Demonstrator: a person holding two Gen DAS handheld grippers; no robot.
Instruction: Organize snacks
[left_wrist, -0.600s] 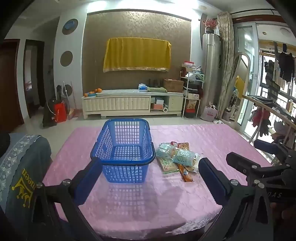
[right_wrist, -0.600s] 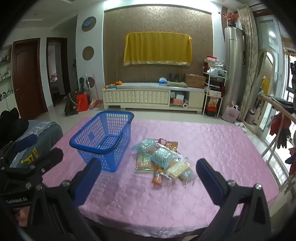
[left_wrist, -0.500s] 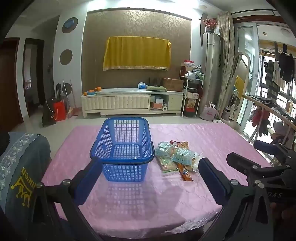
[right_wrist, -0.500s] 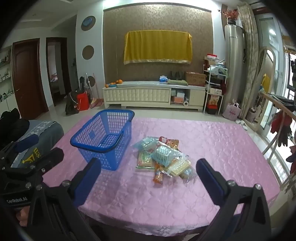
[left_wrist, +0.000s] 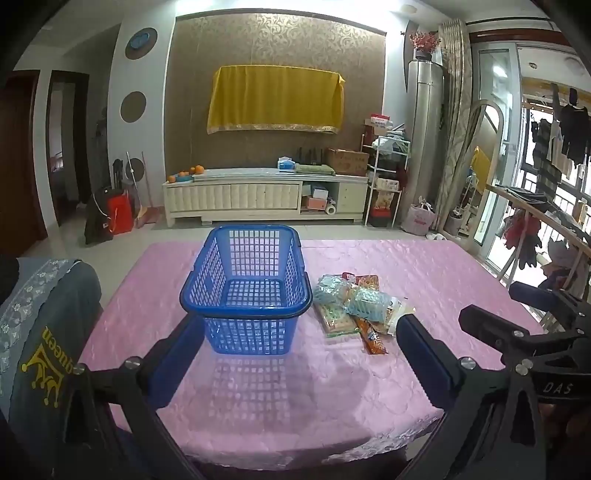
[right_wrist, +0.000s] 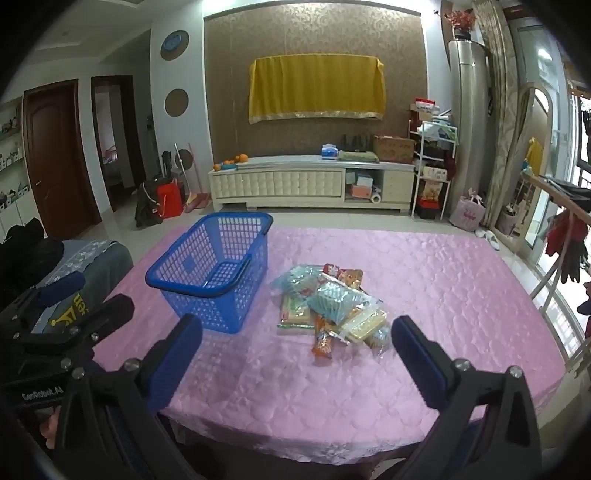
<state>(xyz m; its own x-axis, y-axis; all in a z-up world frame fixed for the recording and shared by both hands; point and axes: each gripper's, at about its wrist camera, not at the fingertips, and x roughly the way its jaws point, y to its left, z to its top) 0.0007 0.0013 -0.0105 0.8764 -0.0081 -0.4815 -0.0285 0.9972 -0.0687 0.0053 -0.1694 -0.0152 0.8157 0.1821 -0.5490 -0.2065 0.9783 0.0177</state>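
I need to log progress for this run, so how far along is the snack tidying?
Done: nothing yet; the blue basket stands empty on the pink tablecloth. In hand: nothing; the left gripper and right gripper are both open over the table's near edge, holding nothing. Left: the whole pile of snack packets beside the basket has to go in.

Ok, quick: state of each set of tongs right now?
Left tongs: open, holding nothing.
Right tongs: open, holding nothing.
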